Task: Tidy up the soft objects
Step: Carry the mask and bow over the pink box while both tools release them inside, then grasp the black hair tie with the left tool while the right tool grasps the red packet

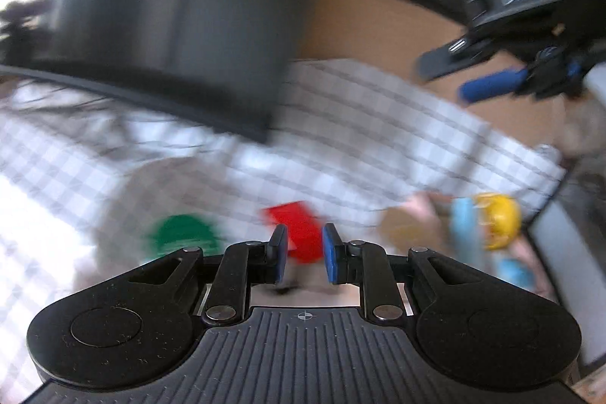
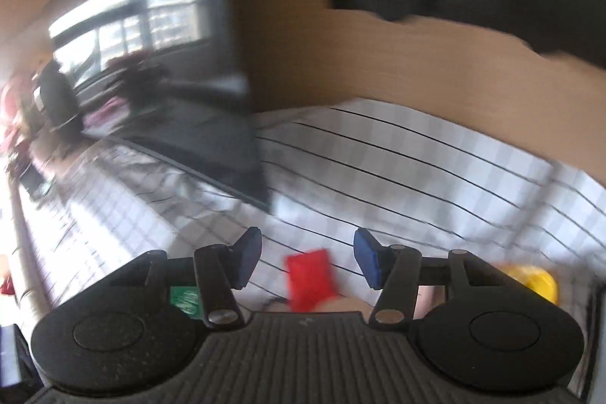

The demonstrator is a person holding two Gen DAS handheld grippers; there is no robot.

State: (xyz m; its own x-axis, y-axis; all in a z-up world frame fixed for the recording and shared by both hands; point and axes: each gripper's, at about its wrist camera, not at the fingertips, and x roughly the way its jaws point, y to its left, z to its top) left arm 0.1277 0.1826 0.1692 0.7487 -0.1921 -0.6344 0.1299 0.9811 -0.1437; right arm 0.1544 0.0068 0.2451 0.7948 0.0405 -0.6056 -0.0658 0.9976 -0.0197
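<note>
Blurred lettering (unreadable) marks the right gripper (image 1: 473, 89).

You have a white-and-grey checked cloth (image 2: 397, 161) with thin black lines over the worktop, a red soft piece (image 2: 308, 277), a green one (image 1: 181, 233), a yellow one (image 1: 500, 218), and blue pads (image 2: 365, 258) on black tools.

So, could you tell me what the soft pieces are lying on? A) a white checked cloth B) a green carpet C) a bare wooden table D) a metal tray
A: the red piece and the yellow piece lie on a white checked cloth.
</note>
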